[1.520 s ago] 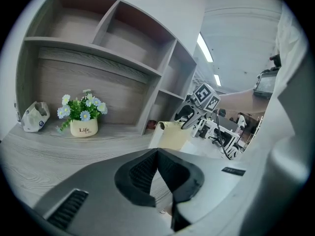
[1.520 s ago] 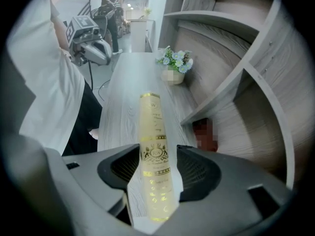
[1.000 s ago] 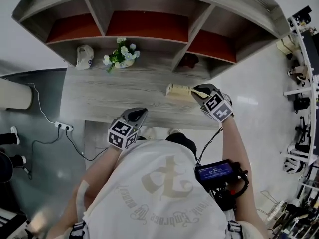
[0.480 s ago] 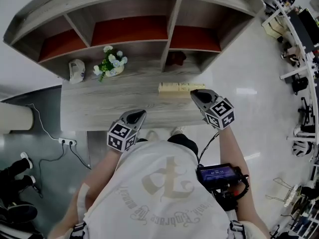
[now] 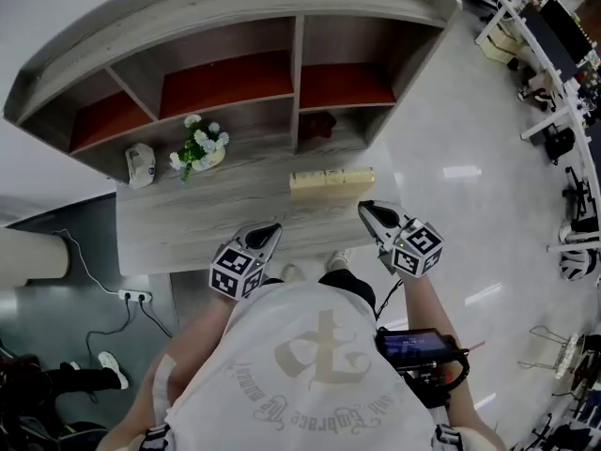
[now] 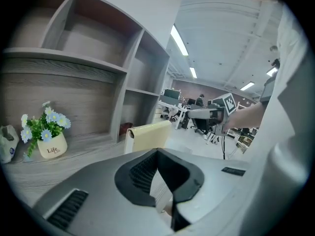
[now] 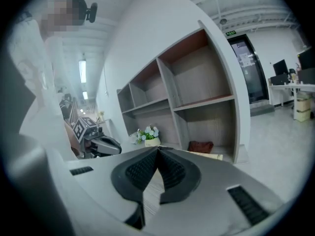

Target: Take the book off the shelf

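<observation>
The book [image 5: 331,179] lies flat on the tabletop [image 5: 188,224], in front of the shelf [image 5: 299,64] compartments and apart from both tools. A second ago the right tool [image 5: 364,207] was at the book's right-hand end. It has since drawn back toward the person, clenched on nothing. The left tool [image 5: 274,226] hangs nearby, likewise clenched and empty. The book seems to be off the shelf and let go, so the task looks about done.

A flowerpot [image 5: 199,148] stands near the table's [image 5: 188,224] back left corner, a white pouch [image 5: 141,164] just beside it; a dark red bundle [image 5: 322,123] lies by the back edge.
</observation>
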{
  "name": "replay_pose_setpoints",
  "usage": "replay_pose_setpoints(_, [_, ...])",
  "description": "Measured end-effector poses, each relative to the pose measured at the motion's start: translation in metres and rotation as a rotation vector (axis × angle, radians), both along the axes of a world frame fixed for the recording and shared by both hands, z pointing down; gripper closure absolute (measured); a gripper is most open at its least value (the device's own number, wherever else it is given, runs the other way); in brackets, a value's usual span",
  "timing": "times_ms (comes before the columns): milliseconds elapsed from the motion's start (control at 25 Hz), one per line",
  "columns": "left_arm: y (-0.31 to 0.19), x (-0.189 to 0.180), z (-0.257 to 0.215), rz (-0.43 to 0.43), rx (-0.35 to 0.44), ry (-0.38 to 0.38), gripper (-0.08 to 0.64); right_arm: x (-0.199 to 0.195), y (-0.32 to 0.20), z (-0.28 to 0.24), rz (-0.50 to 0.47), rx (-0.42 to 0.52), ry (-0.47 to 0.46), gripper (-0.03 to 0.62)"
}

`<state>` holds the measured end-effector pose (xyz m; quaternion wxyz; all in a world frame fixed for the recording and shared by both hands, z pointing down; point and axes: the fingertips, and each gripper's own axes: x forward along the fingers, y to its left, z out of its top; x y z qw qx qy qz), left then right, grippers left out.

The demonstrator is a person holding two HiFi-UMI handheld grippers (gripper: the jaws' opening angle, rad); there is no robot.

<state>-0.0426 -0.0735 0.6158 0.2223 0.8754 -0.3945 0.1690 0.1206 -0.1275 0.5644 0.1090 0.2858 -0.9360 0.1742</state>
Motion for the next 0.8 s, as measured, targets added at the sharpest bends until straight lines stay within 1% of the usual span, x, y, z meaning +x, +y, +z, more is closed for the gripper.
replay_pose_setpoints(80, [0.000, 0.003, 0.000, 0.010, -0.003, 0.000, 0.546, 0.000, 0.010, 0.003, 0.021, -0.002, -0.027, 0.591])
replay_pose_setpoints(280, [-0.002, 0.003, 0.002, 0.033, -0.006, -0.007, 0.546, -0.008, 0.030, 0.016, 0.027, -0.015, -0.039, 0.591])
replay_pose_setpoints(560, [-0.006, 0.005, -0.001, 0.070, -0.005, -0.016, 0.546, -0.006, 0.037, 0.018, 0.094, -0.020, -0.082, 0.591])
replay_pose_setpoints(800, [-0.001, 0.007, 0.002, 0.073, -0.017, -0.017, 0.546, -0.001, 0.040, 0.014, 0.120, -0.019, -0.098, 0.591])
